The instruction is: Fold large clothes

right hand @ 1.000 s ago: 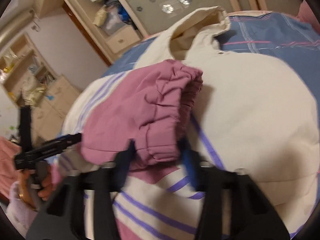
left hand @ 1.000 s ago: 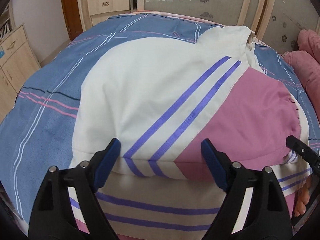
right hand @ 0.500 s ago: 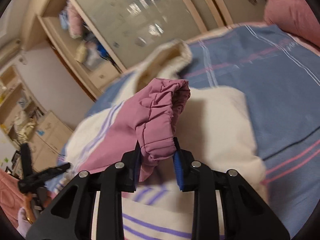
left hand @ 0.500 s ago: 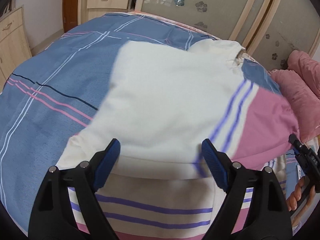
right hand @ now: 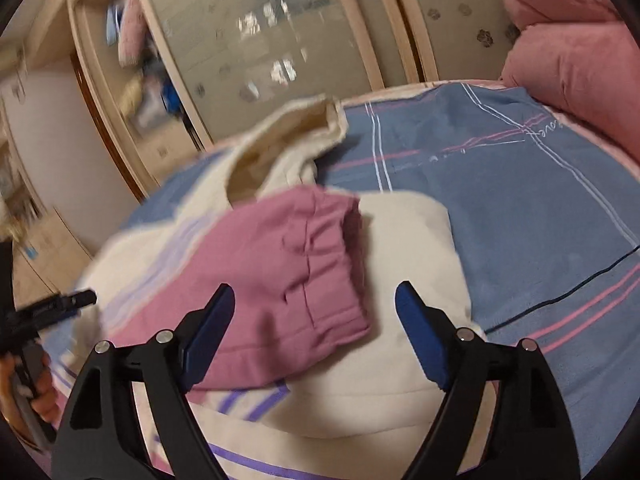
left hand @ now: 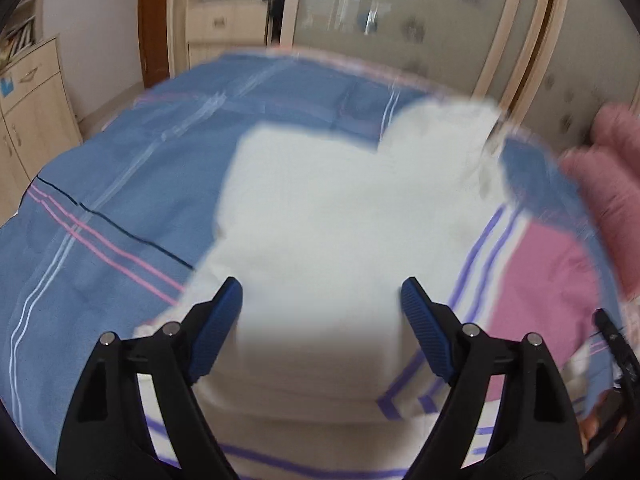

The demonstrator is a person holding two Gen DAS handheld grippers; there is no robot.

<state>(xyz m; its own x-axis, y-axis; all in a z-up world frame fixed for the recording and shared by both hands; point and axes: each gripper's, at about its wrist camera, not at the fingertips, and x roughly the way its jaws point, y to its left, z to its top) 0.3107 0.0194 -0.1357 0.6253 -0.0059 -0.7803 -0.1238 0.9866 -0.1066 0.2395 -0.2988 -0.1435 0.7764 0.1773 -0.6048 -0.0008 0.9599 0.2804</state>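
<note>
A cream jacket point(left hand: 320, 216) with purple stripes and pink sleeve ends lies on the blue bedspread point(left hand: 100, 208). Its collar point(right hand: 288, 140) points to the far side. My left gripper point(left hand: 322, 300) is open and empty just above the jacket's near edge. My right gripper point(right hand: 314, 308) is open and empty, with the pink sleeve cuff point(right hand: 312, 272) lying folded across the cream body just ahead of it. The other gripper's tip shows at the left of the right wrist view point(right hand: 60, 304). The left wrist view is blurred.
Pink pillows point(right hand: 572, 52) lie at the bed's far right. A wardrobe with frosted sliding doors point(left hand: 400, 28) and wooden drawers point(left hand: 28, 96) stand beyond the bed. Bare blue bedspread point(right hand: 540, 200) lies to the right of the jacket.
My right gripper has opened and let go of the pink cuff, which now lies on the jacket. The left gripper has swung left and stayed open.
</note>
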